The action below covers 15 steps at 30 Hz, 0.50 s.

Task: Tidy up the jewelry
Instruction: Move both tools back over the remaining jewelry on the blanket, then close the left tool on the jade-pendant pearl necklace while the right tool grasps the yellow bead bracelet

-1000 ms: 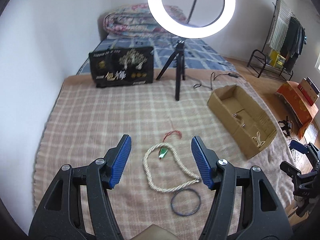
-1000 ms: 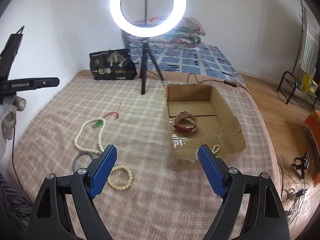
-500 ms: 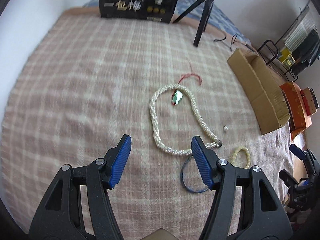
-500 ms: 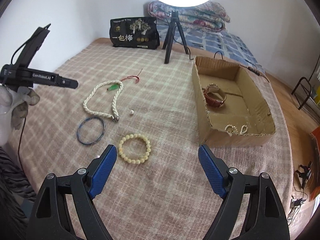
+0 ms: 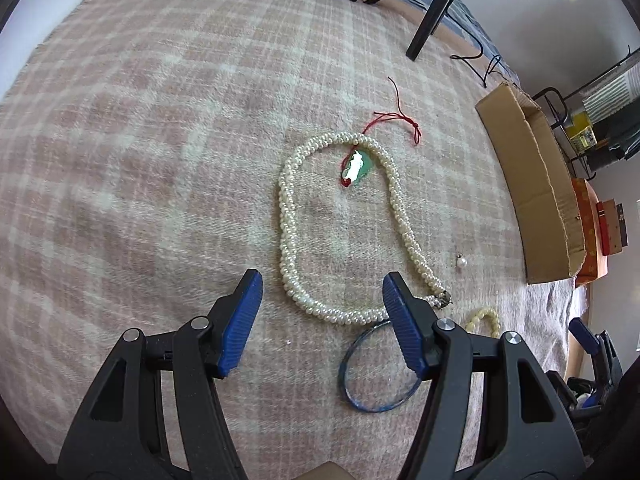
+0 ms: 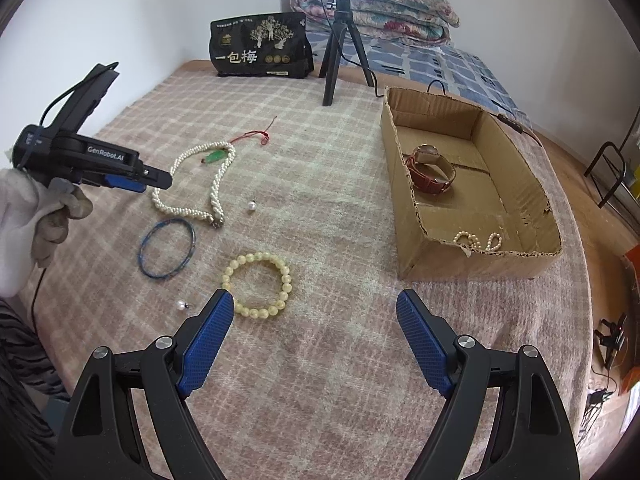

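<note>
**Both grippers spread, nothing held**

While hovering over the plaid blanket [image 6: 360, 360], spread wide and holding nothing: left gripper [image 5: 322, 316], low above the near curve of the pearl necklace [image 5: 288, 240]. Seen from the right wrist at the blanket's left edge, held in a white-gloved hand [image 6: 36, 216]. Inside the necklace loop, a green pendant [image 5: 358, 166] on a red cord [image 5: 394, 118] trailing toward the far edge. Just nearer than the necklace clasp, touching or almost touching it, a blue bangle [image 6: 166, 248]. Beside the clasp to the right, a loose pearl [image 6: 251, 206]; another pearl [image 6: 182, 305] near the front edge, just left of the right gripper's left finger. Right of the bangle, a yellow bead bracelet [image 6: 258, 284], lying just ahead of that same finger. Likewise spread wide and empty: right gripper [image 6: 314, 340], above bare blanket near the front edge. Toward the right edge, a cardboard box [image 6: 404, 184] holding a brown watch [image 6: 432, 174] mid-floor and a small pearl string [image 6: 478, 240] against its near wall. At the far edge, a black bag [image 6: 260, 46] and a tripod [image 6: 340, 48].
</note>
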Tool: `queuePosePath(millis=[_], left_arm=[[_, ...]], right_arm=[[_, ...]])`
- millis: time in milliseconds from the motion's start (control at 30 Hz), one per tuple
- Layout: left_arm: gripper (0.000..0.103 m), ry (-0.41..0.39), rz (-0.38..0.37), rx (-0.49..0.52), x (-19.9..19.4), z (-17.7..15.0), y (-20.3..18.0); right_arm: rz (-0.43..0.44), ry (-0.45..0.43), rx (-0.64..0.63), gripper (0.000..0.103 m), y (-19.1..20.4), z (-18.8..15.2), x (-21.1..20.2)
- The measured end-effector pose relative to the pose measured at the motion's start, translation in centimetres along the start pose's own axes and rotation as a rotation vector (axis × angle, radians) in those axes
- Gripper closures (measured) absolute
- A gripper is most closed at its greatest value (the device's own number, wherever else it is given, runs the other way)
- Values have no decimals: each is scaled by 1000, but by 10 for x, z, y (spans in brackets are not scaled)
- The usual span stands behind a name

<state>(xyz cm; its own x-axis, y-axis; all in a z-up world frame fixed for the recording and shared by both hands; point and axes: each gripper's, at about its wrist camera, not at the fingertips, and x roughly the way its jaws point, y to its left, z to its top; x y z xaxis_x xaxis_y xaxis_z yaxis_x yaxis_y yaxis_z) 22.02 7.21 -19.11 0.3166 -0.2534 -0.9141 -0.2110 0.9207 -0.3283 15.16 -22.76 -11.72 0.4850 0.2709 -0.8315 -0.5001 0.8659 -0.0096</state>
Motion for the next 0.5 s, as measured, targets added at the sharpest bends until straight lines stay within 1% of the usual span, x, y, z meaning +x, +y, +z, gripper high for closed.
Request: queuePosePath(millis=[67, 133, 333, 500], left_arm=[[39, 0, 2, -17, 4, 2, 1], [39, 4, -14, -32, 9, 4, -2], [39, 1, -42, -19, 16, 9, -21], [39, -4, -10, 13, 26, 13, -39]], right_arm=[[-2, 3, 6, 20, -3, -2, 1], [-5, 5, 16, 20, -7, -3, 1], [12, 14, 50, 20, -16, -3, 5], [67, 36, 42, 20, -12, -5, 15]])
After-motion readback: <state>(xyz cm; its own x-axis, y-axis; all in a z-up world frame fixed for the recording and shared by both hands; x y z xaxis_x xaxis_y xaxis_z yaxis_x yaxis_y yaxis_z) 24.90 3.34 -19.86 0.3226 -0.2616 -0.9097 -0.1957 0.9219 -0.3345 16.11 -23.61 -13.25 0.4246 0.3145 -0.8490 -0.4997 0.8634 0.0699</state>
